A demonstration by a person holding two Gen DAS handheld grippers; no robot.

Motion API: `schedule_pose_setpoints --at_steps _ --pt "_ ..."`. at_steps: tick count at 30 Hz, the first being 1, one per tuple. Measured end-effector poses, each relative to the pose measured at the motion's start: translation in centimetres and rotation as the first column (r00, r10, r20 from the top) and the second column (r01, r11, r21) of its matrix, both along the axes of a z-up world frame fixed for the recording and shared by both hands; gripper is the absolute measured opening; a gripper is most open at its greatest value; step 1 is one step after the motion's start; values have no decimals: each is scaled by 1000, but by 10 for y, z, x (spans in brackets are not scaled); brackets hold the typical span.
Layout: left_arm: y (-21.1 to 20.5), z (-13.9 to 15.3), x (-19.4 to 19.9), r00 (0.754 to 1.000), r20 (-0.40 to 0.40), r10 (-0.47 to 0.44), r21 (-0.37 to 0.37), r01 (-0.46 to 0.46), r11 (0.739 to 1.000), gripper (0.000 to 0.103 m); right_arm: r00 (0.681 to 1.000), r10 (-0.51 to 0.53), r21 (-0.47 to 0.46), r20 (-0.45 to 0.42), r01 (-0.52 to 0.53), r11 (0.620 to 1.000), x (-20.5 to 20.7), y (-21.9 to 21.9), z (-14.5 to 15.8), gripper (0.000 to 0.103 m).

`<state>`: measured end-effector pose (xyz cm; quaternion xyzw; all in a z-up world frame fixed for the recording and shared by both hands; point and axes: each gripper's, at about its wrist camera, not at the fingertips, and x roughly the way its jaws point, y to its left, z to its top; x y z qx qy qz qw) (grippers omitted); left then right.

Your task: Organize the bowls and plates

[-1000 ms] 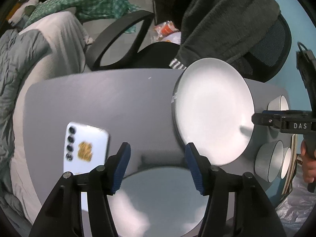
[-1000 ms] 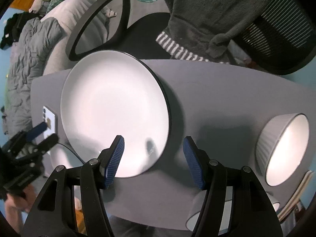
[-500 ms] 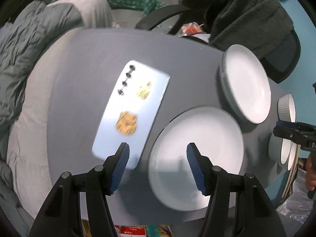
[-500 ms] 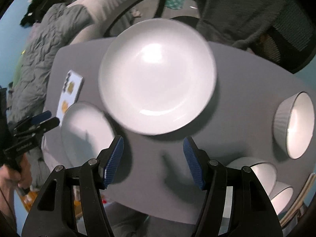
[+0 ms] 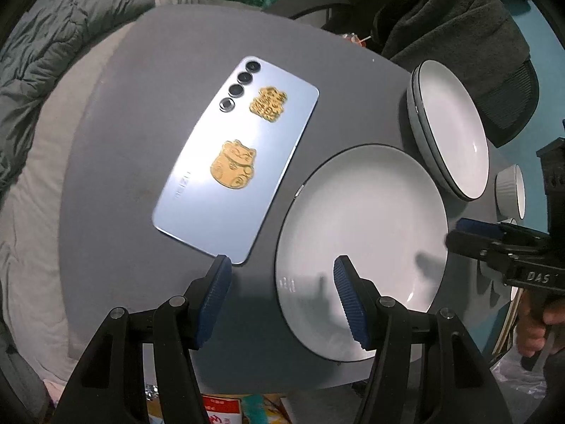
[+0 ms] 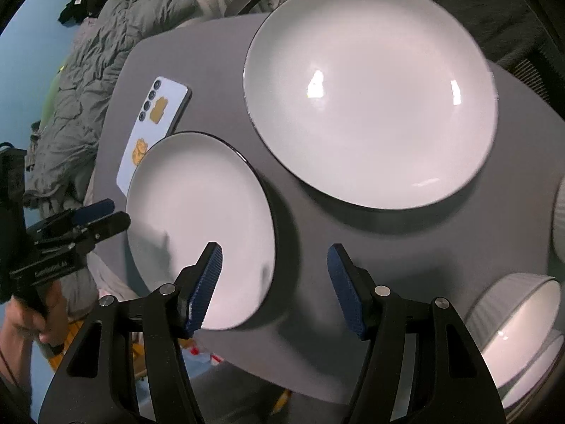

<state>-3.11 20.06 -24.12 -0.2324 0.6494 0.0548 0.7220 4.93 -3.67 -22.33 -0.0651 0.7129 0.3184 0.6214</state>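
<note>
Left wrist view showed the left tool [image 5: 282, 296] spread wide and empty over the near rim of the smaller plate [image 5: 363, 233], which lay flat on the grey surface [image 5: 116, 176] beside a phone [image 5: 236, 155]. The right tool [image 6: 274, 288] gaped too. Glazed ceramic looked stiff, slick, breakable; its thin rim seemed the best hold. Farther off sat the bigger plate [image 6: 370, 95] and bowls [image 6: 519, 318]

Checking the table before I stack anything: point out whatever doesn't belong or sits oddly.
One thing stands out: a light-blue phone with gold stickers lies face down on the grey table, beside the smaller plate. It is no dish and sits askew. The plates and the ribbed bowls look whole, with no spill visible.
</note>
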Motion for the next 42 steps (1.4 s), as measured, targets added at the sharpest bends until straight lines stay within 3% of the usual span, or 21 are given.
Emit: schedule_pose_setpoints --at_steps 7,10,14,15,19,26,42 --pt "-13 -19 8 1000 -20 -13 -39 13 999 59 1000 4 14 9 -4 1000 -4 9 -16 61" --pt "-18 -24 10 999 -31 -26 -52 24 998 49 1000 12 6 5 -13 1000 -5 11 -21 46" --pt "-22 -28 13 999 -34 -33 -49 31 998 44 1000 28 16 8 -28 999 -8 14 -23 37" --pt "-21 -29 14 999 -34 -31 -47 30 998 43 1000 31 28 -2 -30 999 -8 14 -23 29" --pt "-25 -31 11 999 -41 -20 -36 18 999 31 1000 27 12 3 -27 1000 -6 9 -24 16" --pt "-42 -30 12 997 -56 -57 -1 57 998 31 999 -9 22 -34 10 1000 -4 -9 -27 15" --pt "-114 -34 26 976 -48 -214 -60 212 976 31 985 -156 1 -66 157 988 -11 -103 -27 15"
